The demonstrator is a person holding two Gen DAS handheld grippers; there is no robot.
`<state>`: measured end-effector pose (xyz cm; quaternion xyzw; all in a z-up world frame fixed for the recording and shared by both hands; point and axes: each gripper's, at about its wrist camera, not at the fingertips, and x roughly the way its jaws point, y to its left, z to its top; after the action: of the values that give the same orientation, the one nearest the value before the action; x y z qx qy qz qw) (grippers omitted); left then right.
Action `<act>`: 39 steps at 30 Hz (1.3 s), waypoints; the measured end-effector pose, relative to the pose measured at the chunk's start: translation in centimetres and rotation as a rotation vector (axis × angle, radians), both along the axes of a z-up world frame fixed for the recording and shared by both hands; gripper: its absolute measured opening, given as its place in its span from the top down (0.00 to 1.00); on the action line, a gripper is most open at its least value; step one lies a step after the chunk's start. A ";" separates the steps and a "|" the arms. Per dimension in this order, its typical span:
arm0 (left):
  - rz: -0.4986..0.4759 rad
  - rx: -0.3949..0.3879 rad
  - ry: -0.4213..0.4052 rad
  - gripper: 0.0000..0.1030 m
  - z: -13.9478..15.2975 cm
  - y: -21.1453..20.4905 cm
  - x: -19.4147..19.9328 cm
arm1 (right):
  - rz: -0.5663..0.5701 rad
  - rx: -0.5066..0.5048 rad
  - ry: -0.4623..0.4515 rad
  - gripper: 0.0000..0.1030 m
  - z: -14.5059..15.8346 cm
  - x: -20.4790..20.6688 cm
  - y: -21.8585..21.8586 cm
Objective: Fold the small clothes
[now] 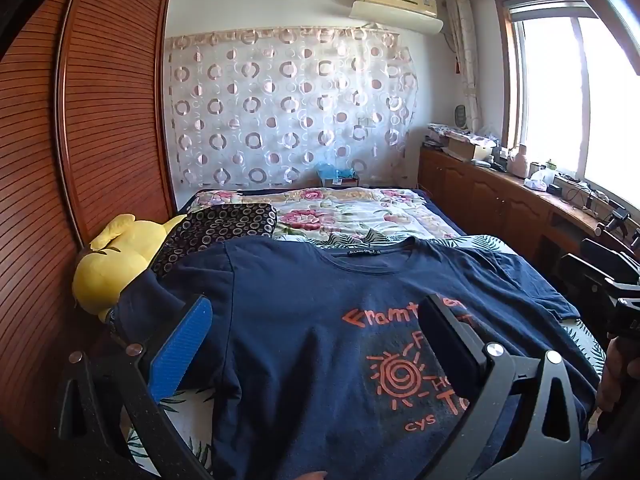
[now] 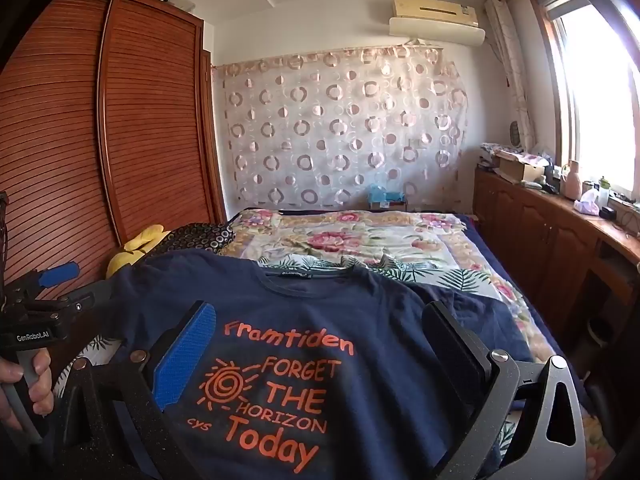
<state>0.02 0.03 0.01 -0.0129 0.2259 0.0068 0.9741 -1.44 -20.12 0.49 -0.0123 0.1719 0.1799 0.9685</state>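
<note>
A navy blue cotton T-shirt with an orange printed slogan [image 2: 304,320] lies spread face up across the near end of the bed [image 2: 360,240], its collar pointing away from me toward the floral quilt [image 2: 344,240] folded at the far end. My left gripper [image 1: 316,316] hovers over the shirt's chest with its jaws spread wide apart and nothing between them; the blue ribbed pad [image 1: 180,348] of one finger sits over the shirt's sleeve side, the black finger over the print. My right gripper [image 2: 320,320] hangs over the same shirt, a little further toward the window [image 2: 592,92], its jaws equally wide and empty, framing the orange lettering that reads "Framtiden FORGET THE HORIZON Today". From the right wrist view I see my left hand [image 2: 24,380] wrapped round the left gripper's handle at the edge of the frame. A yellow plush toy [image 1: 116,264] lies beside the shirt's sleeve against the brown slatted wooden wardrobe [image 1: 92,120], touching a dark pillow with a ring pattern [image 1: 216,228]. A sheer curtain with circles [image 1: 288,108] hangs on the far wall beneath a cream air conditioner [image 1: 396,4].
</note>
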 end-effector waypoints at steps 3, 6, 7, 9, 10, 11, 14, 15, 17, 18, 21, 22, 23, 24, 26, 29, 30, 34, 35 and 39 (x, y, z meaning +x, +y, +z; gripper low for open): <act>0.000 0.002 -0.008 0.00 0.0 0.0 -0.1 | 0.001 0.003 -0.002 0.00 0.0 -0.1 0.0; 0.001 0.006 -0.010 0.00 0.0 0.1 -0.1 | 0.003 0.003 -0.002 0.00 0.0 -0.2 0.0; 0.003 0.007 -0.012 0.00 0.1 0.1 -0.2 | -0.001 0.000 -0.002 0.00 0.0 0.0 0.0; -0.002 0.007 -0.009 0.00 -0.2 -0.2 -0.1 | -0.003 0.001 -0.002 0.00 0.1 0.0 -0.1; 0.000 0.006 -0.010 0.00 -0.2 -0.1 -0.1 | 0.001 -0.001 -0.002 0.00 0.0 0.1 0.1; -0.002 0.005 -0.011 0.00 -0.1 -0.3 -0.2 | -0.001 -0.001 -0.003 0.00 0.1 0.1 0.1; -0.001 0.008 -0.012 0.00 0.1 -0.4 -0.2 | -0.002 0.000 -0.002 0.00 -0.1 0.0 0.2; -0.001 0.007 -0.012 0.00 0.0 -0.3 -0.2 | -0.001 -0.001 -0.002 0.00 -0.1 0.1 0.2; 0.000 0.008 -0.014 0.00 0.0 -0.3 -0.2 | -0.001 -0.002 -0.003 0.00 -0.1 0.0 0.4; -0.002 0.010 -0.014 0.00 0.3 -0.3 -0.4 | 0.000 -0.002 -0.003 0.00 -0.1 0.1 0.4; -0.003 0.011 -0.016 0.00 0.3 -0.3 -0.5 | 0.003 -0.001 -0.004 0.00 0.0 0.0 0.5; -0.004 0.010 -0.016 0.00 0.3 -0.3 -0.5 | 0.007 -0.002 -0.005 0.00 0.0 -0.2 0.3; -0.003 0.011 -0.017 0.00 0.3 -0.3 -0.5 | 0.006 -0.003 -0.006 0.00 0.0 -0.2 0.3; -0.002 0.011 -0.016 0.00 0.3 -0.3 -0.5 | 0.006 -0.003 -0.006 0.00 0.0 -0.2 0.2; -0.003 0.011 -0.017 0.00 0.4 -0.2 -0.6 | 0.005 -0.002 -0.006 0.00 0.0 -0.2 0.3; -0.003 0.012 -0.018 0.00 0.4 -0.3 -0.6 | 0.004 -0.003 -0.006 0.00 0.0 -0.1 0.3; -0.004 0.013 -0.018 0.00 0.4 -0.3 -0.6 | 0.004 -0.003 -0.007 0.00 0.0 -0.1 0.2; -0.001 0.014 -0.017 0.00 0.4 -0.3 -0.6 | 0.003 -0.004 -0.009 0.00 0.1 -0.2 0.3; -0.003 0.015 -0.019 0.00 0.4 -0.3 -0.6 | 0.002 -0.003 -0.009 0.00 0.2 -0.3 0.3; -0.003 0.017 -0.020 0.00 0.4 -0.4 -0.6 | 0.001 -0.004 -0.008 0.00 0.0 -0.3 0.4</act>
<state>-0.61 -0.35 0.40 -0.0043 0.2162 0.0069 0.9763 -1.72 -19.70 0.53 -0.0149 0.1681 0.1798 0.9691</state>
